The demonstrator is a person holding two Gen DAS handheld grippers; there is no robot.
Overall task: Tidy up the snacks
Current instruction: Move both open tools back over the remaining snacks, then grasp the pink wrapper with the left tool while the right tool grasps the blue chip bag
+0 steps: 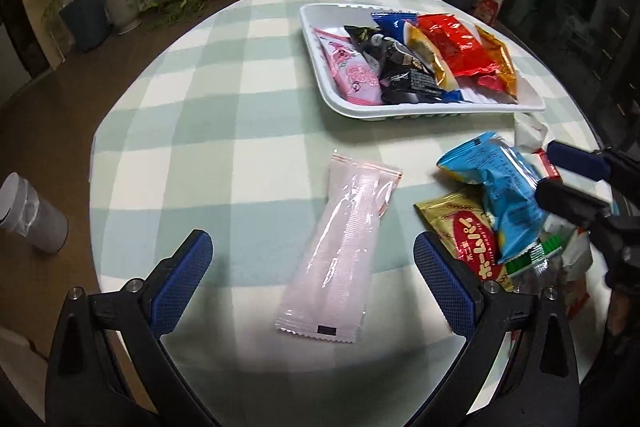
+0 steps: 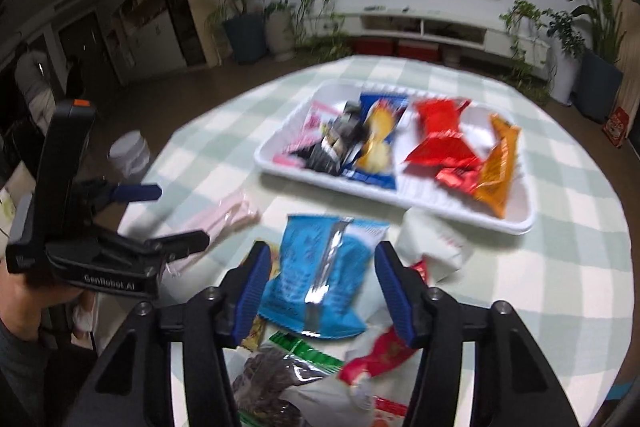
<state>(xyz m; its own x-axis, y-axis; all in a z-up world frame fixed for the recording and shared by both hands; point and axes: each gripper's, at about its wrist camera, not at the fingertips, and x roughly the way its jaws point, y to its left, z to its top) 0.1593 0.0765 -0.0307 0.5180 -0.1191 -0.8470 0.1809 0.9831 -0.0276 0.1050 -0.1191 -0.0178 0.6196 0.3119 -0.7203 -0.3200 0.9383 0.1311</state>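
A white tray (image 1: pixel 524 99) at the table's far side holds several snack packets, also in the right wrist view (image 2: pixel 516 223). A long pale pink packet (image 1: pixel 340 251) lies between the fingers of my open left gripper (image 1: pixel 312 259), untouched. My right gripper (image 2: pixel 320 283) has its jaws around a light blue snack bag (image 2: pixel 320 279), which rests on a pile of loose snacks; the pads sit at its sides, a firm hold is unclear. The blue bag (image 1: pixel 500 195) and the right gripper (image 1: pixel 568 179) show at the right of the left wrist view.
A gold packet (image 1: pixel 468 235) and green, red and white wrappers (image 2: pixel 360 367) lie piled at the table's near right. A white packet (image 2: pixel 436 247) lies beside the tray. The checked cloth (image 1: pixel 200 107) covers the round table. A grey bin (image 1: pixel 32 215) stands on the floor.
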